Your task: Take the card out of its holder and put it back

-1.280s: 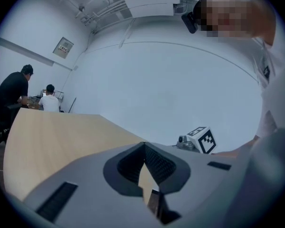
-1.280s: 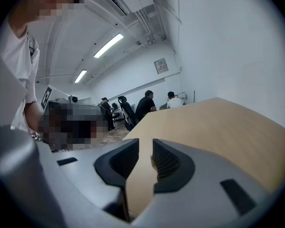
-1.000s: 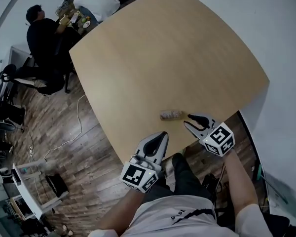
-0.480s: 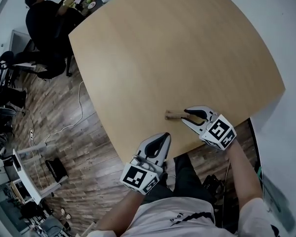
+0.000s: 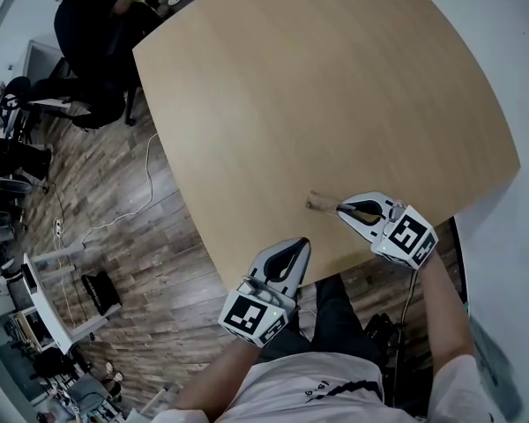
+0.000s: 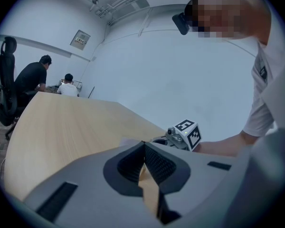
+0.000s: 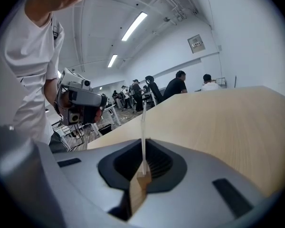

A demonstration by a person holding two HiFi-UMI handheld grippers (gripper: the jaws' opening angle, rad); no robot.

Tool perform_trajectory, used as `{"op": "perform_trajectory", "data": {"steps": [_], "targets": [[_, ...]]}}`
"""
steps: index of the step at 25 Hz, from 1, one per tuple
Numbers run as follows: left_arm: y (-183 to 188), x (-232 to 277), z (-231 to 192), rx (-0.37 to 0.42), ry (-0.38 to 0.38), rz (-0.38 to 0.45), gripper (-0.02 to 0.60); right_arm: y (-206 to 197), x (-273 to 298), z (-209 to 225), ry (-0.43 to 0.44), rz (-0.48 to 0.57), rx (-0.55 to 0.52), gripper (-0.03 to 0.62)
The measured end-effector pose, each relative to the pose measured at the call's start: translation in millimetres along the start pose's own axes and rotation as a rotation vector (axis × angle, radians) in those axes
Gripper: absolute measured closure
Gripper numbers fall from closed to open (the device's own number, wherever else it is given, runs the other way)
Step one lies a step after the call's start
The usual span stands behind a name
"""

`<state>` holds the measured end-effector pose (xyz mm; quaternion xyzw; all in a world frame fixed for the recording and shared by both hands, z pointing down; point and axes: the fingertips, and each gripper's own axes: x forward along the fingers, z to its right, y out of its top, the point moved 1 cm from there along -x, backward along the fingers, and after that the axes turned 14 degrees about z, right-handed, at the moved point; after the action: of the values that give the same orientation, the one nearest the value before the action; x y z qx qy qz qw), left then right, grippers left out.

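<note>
At the near edge of the desk (image 5: 335, 86), the left gripper (image 5: 297, 244) hangs with its jaws pressed together, empty. Just beyond, toward the near right corner, the right gripper (image 5: 343, 208) is closing its jaws on the card (image 7: 143, 125), which stands upright and edge-on between them in its wooden holder (image 5: 318, 203). A seated person (image 5: 93, 25) is past the far left corner.

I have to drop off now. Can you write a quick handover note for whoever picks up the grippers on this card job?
Left gripper: shut, empty, by the near edge of the table.
Right gripper: jaws closing on the card, which stands edge-on between them.
The card sits in its wooden holder, close to that near edge.
Done: grip almost made; card not out yet.
Left: lift the card out, then slot it back in.
</note>
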<state>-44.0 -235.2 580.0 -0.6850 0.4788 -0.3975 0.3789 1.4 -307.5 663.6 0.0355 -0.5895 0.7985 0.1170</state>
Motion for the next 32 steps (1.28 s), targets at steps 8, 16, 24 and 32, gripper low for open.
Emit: {"op": "perform_trajectory", "data": {"steps": [8,16,24,32], "targets": [[16,-8,-3,0.005,-0.022,0.026,0.569,41,-1,-3,-0.031,0.032,-0.025,0.569],[37,-9,-2,0.024,-0.058,0.070,0.569,82,-9,-7,-0.099,0.085,-0.033,0.569],[74,-24,3,0.069,-0.090,0.109,0.569,125,-12,-33,-0.217,0.135,-0.013,0.569],[112,-60,31,0.091,-0.160,0.127,0.569,178,-21,-91,-0.355,0.207,-0.009,0.569]]}}
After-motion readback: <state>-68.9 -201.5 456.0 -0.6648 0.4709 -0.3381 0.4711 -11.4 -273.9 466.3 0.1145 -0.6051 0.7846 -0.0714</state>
